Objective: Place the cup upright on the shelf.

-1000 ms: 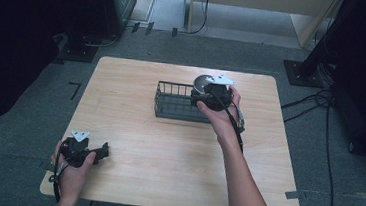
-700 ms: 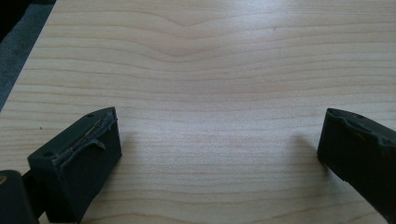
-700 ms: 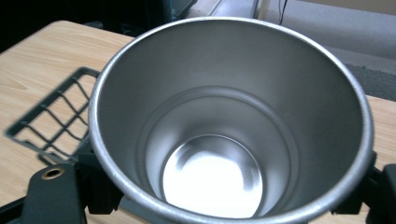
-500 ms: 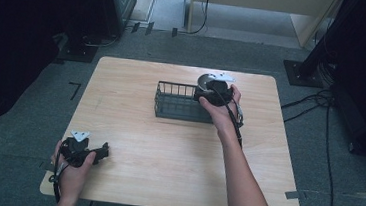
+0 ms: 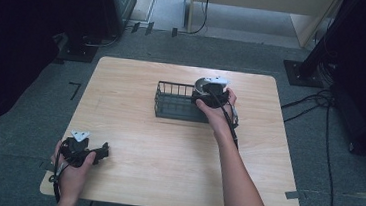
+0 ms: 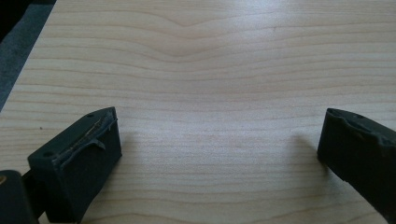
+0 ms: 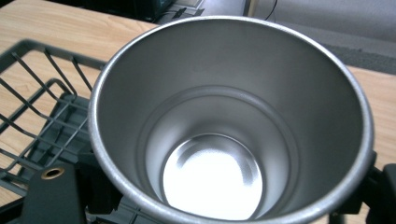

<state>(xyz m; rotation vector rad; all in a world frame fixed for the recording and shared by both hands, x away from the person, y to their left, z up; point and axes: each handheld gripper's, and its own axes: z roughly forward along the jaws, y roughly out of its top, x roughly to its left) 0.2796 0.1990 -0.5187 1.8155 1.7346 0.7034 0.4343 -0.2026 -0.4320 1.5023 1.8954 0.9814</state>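
A shiny steel cup (image 7: 219, 121) sits between the jaws of my right gripper (image 7: 212, 196), which is shut on it, and I look straight down into its bare inside. In the high view the right gripper (image 5: 208, 92) holds the cup (image 5: 201, 86) at the right end of a black wire basket (image 5: 173, 103) in the middle of the table. The basket's wires (image 7: 32, 116) show just left of the cup. My left gripper (image 5: 99, 152) rests near the table's front left corner. Its jaws stand wide open over bare wood (image 6: 219, 144).
The light wooden table (image 5: 166, 157) has free room in front of and left of the basket. Dark equipment and cables (image 5: 321, 102) lie on the grey floor around the table. The table's left edge (image 6: 18, 70) runs close to the left gripper.
The right gripper with the cup has shifted only slightly at the basket's right end. The left gripper has stayed put.
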